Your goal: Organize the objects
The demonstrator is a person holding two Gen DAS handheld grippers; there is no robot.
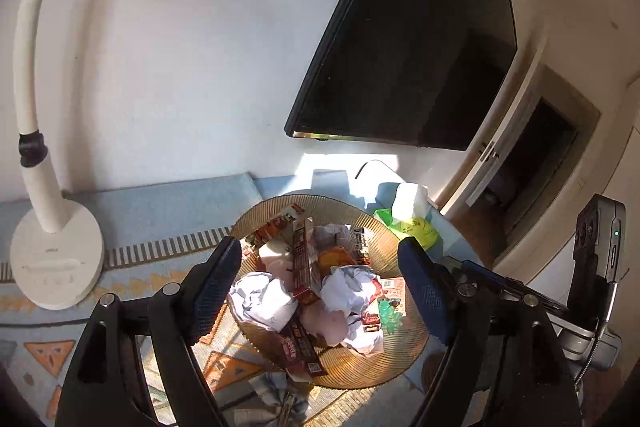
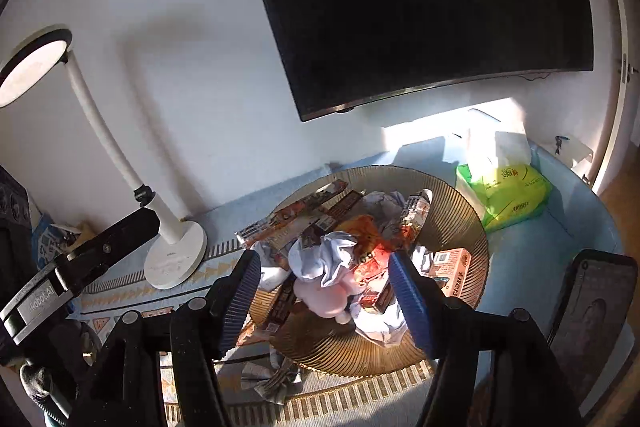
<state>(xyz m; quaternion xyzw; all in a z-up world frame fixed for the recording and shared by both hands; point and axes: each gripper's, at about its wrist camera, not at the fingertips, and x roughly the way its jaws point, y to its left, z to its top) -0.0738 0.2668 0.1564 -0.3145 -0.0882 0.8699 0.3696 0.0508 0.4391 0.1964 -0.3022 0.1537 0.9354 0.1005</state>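
Observation:
A ribbed amber plate (image 1: 360, 363) (image 2: 452, 203) sits on a patterned blue cloth, heaped with snack wrappers, crumpled white paper (image 1: 264, 301) (image 2: 326, 259), a long red box (image 1: 302, 263) and a pink soft object (image 2: 326, 297). My left gripper (image 1: 320, 291) hovers open and empty above the heap. My right gripper (image 2: 324, 297) is also open and empty above the same heap, its jaws either side of the pink object and apart from it.
A white desk lamp (image 1: 56, 259) (image 2: 174, 255) stands left of the plate. A green tissue pack (image 1: 412, 227) (image 2: 508, 195) lies right of it. A dark TV (image 1: 412, 39) hangs on the wall. A crumpled wrapper (image 2: 272, 375) lies in front of the plate. A phone (image 2: 592, 311) is at right.

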